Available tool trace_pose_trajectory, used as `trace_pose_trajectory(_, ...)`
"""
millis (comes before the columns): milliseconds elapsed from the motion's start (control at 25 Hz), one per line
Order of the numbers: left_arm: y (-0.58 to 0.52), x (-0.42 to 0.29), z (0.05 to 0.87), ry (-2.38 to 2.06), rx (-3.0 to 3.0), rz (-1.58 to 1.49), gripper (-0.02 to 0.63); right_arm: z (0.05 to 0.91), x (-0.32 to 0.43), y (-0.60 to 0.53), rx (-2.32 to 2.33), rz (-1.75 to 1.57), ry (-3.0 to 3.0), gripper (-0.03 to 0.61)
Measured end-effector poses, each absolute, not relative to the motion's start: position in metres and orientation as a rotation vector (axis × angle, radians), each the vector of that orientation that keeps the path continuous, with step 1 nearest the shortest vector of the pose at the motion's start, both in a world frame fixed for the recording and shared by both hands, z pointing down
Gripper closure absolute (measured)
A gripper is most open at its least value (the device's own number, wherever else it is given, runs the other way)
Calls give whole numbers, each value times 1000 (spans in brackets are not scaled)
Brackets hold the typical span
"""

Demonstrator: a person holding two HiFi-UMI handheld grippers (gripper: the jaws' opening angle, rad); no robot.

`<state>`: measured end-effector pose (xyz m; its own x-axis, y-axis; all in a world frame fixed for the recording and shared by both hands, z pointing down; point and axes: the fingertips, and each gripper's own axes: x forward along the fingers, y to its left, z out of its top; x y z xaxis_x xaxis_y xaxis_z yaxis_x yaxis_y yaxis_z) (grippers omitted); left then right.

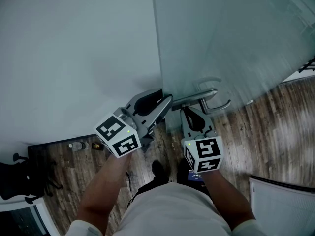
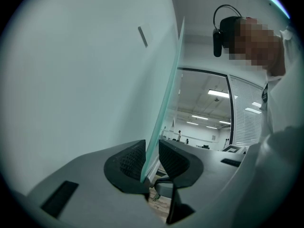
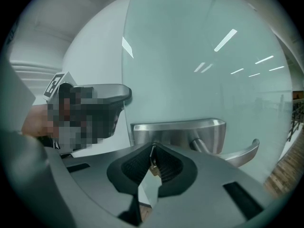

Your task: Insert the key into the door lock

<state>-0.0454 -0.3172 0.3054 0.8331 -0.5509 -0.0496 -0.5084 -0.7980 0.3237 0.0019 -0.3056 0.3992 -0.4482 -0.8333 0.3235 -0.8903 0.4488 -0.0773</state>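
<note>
A frosted glass door (image 1: pixel 221 43) carries a brushed-metal lock plate (image 3: pixel 178 133) with a lever handle (image 3: pixel 240 152). My left gripper (image 2: pixel 151 158) straddles the door's free edge (image 2: pixel 166 103) just left of the plate, one pad on each face of the glass, shut on it. In the head view it (image 1: pixel 165 104) sits at handle height. My right gripper (image 3: pixel 153 156) is shut on a small brass key (image 3: pixel 153 164), which stands upright between the pad tips. The tips are just in front of the plate's lower left part. No keyhole shows. In the head view the right gripper (image 1: pixel 189 111) is below the handle (image 1: pixel 216 104).
A plain pale wall (image 1: pixel 74 58) meets the door's edge on the left. Wood flooring (image 1: pixel 275 122) lies below, with small bottles (image 1: pixel 78 145) by the wall, a dark office chair (image 1: pixel 19 181) at lower left and a white panel (image 1: pixel 283 200) at lower right.
</note>
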Motion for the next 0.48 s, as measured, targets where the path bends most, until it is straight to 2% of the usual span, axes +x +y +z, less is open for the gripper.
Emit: trace_pose_trajectory(480, -317, -45, 307, -863, 2739, -186, 517, 401, 1, -304, 1420, 364, -2468, 551)
